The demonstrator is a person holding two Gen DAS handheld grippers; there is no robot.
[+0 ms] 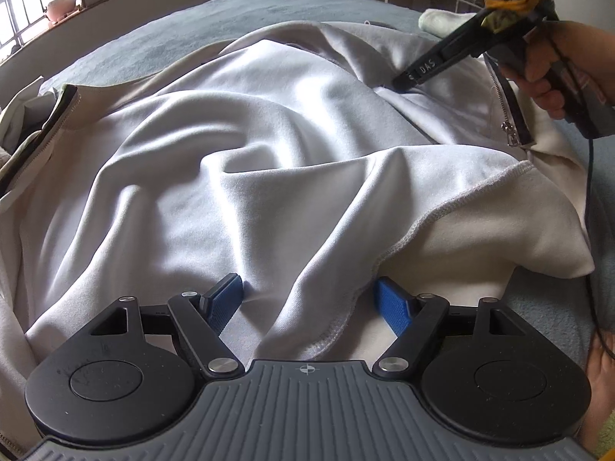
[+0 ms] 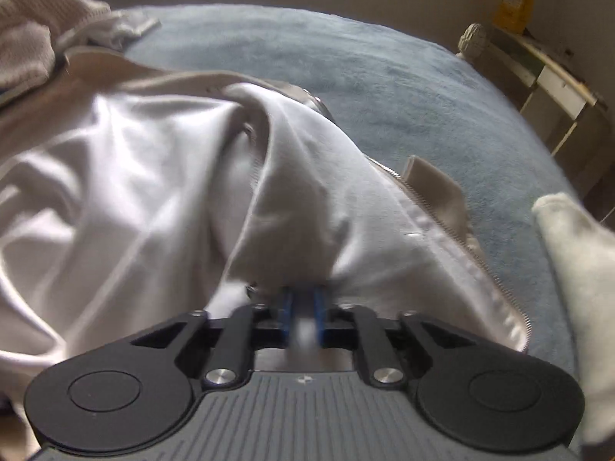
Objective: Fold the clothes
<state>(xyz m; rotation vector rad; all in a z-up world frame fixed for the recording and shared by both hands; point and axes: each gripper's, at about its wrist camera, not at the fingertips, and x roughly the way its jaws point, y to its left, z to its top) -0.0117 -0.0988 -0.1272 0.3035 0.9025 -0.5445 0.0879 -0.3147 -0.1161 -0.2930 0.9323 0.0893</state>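
Observation:
A cream zip-up sweatshirt [image 1: 238, 176] lies rumpled and inside out on a grey-blue bed cover [image 1: 161, 38]. My left gripper [image 1: 307, 303] is open low over it, and a stitched hem fold runs between its blue pads [image 1: 226, 296]. At the upper right a hand holds my right gripper [image 1: 403, 80], whose tips press into the cloth near the zipper [image 1: 511, 115]. In the right wrist view that gripper [image 2: 301, 307] is shut on a pinch of the sweatshirt [image 2: 134, 176], with the zipper edge [image 2: 442, 223] running to its right.
A folded pale cloth [image 2: 576, 269] lies on the bed cover [image 2: 384, 88] to the right. Other clothes [image 2: 27, 34] are heaped at the far left. A wooden shelf unit [image 2: 557, 88] stands beyond the bed. A barred window [image 1: 23, 4] and a sill with clutter are at the back left.

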